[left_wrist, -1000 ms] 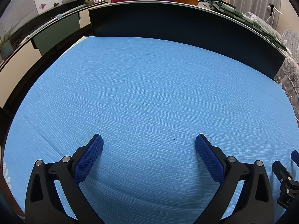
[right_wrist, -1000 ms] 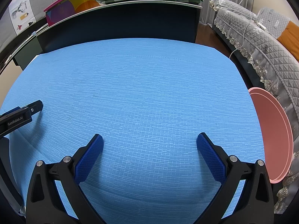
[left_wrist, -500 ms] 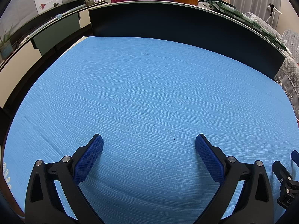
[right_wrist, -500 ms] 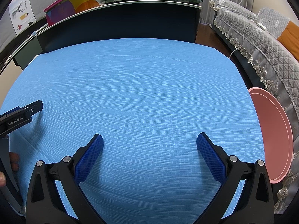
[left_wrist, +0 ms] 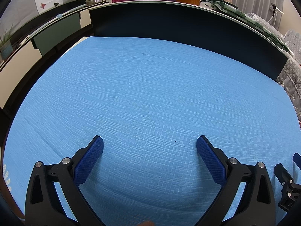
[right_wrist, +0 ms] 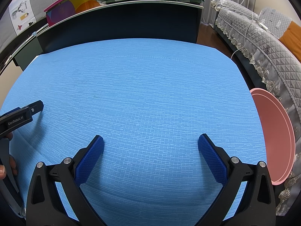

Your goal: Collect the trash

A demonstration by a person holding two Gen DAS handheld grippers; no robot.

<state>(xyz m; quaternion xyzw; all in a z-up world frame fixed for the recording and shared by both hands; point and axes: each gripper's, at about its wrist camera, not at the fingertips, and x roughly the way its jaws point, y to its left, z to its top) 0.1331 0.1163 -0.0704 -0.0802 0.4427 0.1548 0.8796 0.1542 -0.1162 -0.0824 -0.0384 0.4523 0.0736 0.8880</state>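
Two hand-held grippers (left_wrist: pixel 150 145) (right_wrist: pixel 150 144) agape — woven blue mat (right_wrist: pixel 143 94)

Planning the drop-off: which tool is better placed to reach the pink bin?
Right. The pink bin sits just off the blue mat's right edge, beside the open right tool; the open left tool is farther away.

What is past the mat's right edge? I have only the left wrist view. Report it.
Observer: A pink round basin sits just past the right edge of the blue mat, beside a grey quilted sofa cover.
Operator: Check the right gripper. Give me its state.
Observer: The right gripper is open, with nothing between its fingers.
Operator: Scan the mat ahead of it for trash.
Observer: No trash shows on the mat in the right wrist view.
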